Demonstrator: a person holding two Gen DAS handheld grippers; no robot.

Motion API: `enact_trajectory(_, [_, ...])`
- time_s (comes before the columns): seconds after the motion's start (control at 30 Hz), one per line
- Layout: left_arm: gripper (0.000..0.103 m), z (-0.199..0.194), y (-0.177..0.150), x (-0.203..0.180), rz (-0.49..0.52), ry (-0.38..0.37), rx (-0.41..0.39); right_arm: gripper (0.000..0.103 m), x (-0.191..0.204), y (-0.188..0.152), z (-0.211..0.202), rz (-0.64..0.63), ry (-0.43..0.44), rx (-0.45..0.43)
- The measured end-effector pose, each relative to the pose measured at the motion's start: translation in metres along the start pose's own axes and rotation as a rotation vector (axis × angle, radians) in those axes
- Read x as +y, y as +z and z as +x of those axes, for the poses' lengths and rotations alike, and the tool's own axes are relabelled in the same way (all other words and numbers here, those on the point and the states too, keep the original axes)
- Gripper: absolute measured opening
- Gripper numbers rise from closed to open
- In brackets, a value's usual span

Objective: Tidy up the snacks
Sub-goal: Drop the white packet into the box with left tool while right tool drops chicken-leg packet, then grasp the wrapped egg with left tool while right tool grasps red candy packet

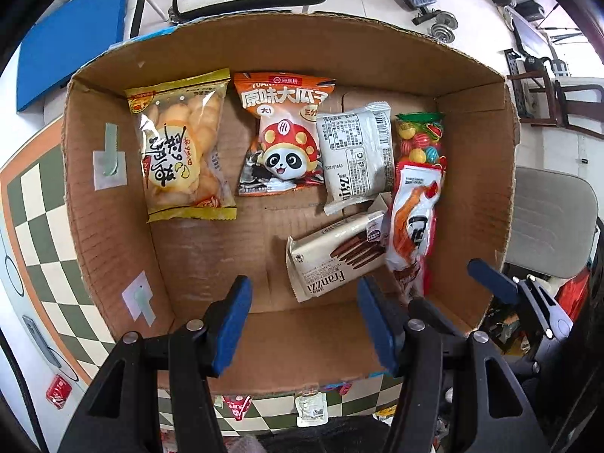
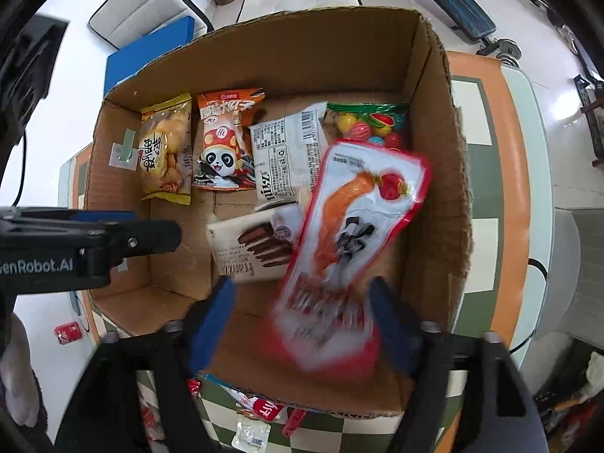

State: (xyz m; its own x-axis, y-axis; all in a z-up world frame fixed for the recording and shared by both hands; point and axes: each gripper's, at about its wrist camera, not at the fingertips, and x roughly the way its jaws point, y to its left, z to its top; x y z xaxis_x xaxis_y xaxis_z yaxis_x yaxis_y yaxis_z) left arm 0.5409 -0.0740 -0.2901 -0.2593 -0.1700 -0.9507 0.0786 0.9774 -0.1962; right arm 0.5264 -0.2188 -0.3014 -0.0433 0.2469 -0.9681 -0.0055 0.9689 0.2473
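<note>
Snacks (image 1: 283, 139) in cardboard box (image 1: 294, 49), tools apart.

Open brown cardboard box (image 1: 472, 196) on checkered tablecloth (image 1: 34, 204), 4 packets along far wall inside, yellow egg-biscuit bag (image 1: 181, 147) leftmost, orange panda seed bag (image 1: 287, 136) beside it, white wrapper (image 1: 356, 158) next, candy-ball bag (image 1: 421, 139) rightmost, cream Franzzi biscuit pack (image 1: 332, 260) nearer, red-edged sausage packet (image 1: 413, 222) overlapping candy bag.

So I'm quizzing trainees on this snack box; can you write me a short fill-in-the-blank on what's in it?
1. The snacks lie in a ____ box.
2. The orange seed bag shows a cartoon ____.
3. The Franzzi packet pictures ____ wafers.
4. The red-edged packet sits between the ____ gripper fingers.

Missing: cardboard; panda; chocolate; right
</note>
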Motion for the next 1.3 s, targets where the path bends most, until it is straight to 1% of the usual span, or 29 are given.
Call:
enact_trajectory(0.2, [0.056, -0.021, -0.025, 0.011, -0.019, 0.008, -0.076, 0.084, -0.001, -0.005, -0.014, 0.018, 0.006, -0.039])
enact_trajectory(0.33, [0.056, -0.041, -0.055, 0.020, -0.033, 0.030, -0.178, 0.085, 0.006, -0.018, -0.031, 0.011, 0.011, -0.081])
enact_trajectory(0.4, [0.056, -0.047, -0.080, 0.027, -0.041, 0.046, -0.229, 0.086, 0.014, -0.033, -0.041, 0.000, 0.026, -0.104])
enact_trajectory(0.43, [0.056, -0.049, -0.098, 0.034, -0.060, 0.049, -0.251, 0.086, 0.018, -0.043, -0.046, -0.010, 0.036, -0.114])
enact_trajectory(0.53, [0.056, -0.037, -0.138, 0.052, -0.099, 0.043, -0.258, 0.086, 0.034, -0.076, -0.054, -0.046, 0.048, -0.139])
enact_trajectory(0.57, [0.056, -0.025, -0.158, 0.062, -0.122, 0.038, -0.241, 0.086, 0.039, -0.087, -0.054, -0.062, 0.056, -0.135])
enact_trajectory(0.63, [0.056, -0.005, -0.181, 0.078, -0.159, 0.029, -0.203, 0.086, 0.049, -0.111, -0.045, -0.091, 0.063, -0.112])
enact_trajectory(0.73, [0.056, 0.046, -0.223, 0.110, -0.255, 0.002, -0.114, 0.086, 0.067, -0.149, -0.010, -0.156, 0.059, -0.025])
enact_trajectory(0.77, [0.056, 0.059, -0.232, 0.116, -0.275, 0.002, -0.094, 0.086, 0.071, -0.157, 0.001, -0.170, 0.055, -0.002])
enact_trajectory(0.8, [0.056, 0.074, -0.241, 0.125, -0.300, 0.020, -0.072, 0.086, 0.076, -0.166, 0.017, -0.185, 0.051, 0.033])
enact_trajectory(0.87, [0.056, 0.095, -0.254, 0.139, -0.340, 0.039, -0.053, 0.086, 0.080, -0.178, 0.043, -0.195, 0.048, 0.081])
enact_trajectory(0.93, [0.056, 0.113, -0.259, 0.151, -0.369, 0.046, -0.032, 0.086, 0.083, -0.186, 0.064, -0.202, 0.029, 0.113])
enact_trajectory(1.0, [0.056, 0.126, -0.258, 0.161, -0.386, 0.043, -0.024, 0.086, 0.088, -0.190, 0.081, -0.212, 0.009, 0.131])
enact_trajectory(1.03, [0.056, 0.133, -0.255, 0.164, -0.389, 0.054, -0.015, 0.086, 0.091, -0.192, 0.088, -0.213, 0.007, 0.143])
enact_trajectory(1.07, [0.056, 0.139, -0.253, 0.166, -0.388, 0.052, -0.007, 0.086, 0.094, -0.195, 0.093, -0.204, 0.021, 0.157])
enact_trajectory(1.2, [0.056, 0.165, -0.243, 0.165, -0.362, 0.060, 0.037, 0.086, 0.107, -0.201, 0.105, -0.137, 0.132, 0.214])
enact_trajectory(1.27, [0.056, 0.174, -0.241, 0.164, -0.354, 0.058, 0.048, 0.086, 0.114, -0.205, 0.111, -0.100, 0.159, 0.226])
enact_trajectory(1.3, [0.054, 0.176, -0.240, 0.164, -0.353, 0.062, 0.047, 0.086, 0.117, -0.207, 0.113, -0.090, 0.162, 0.228])
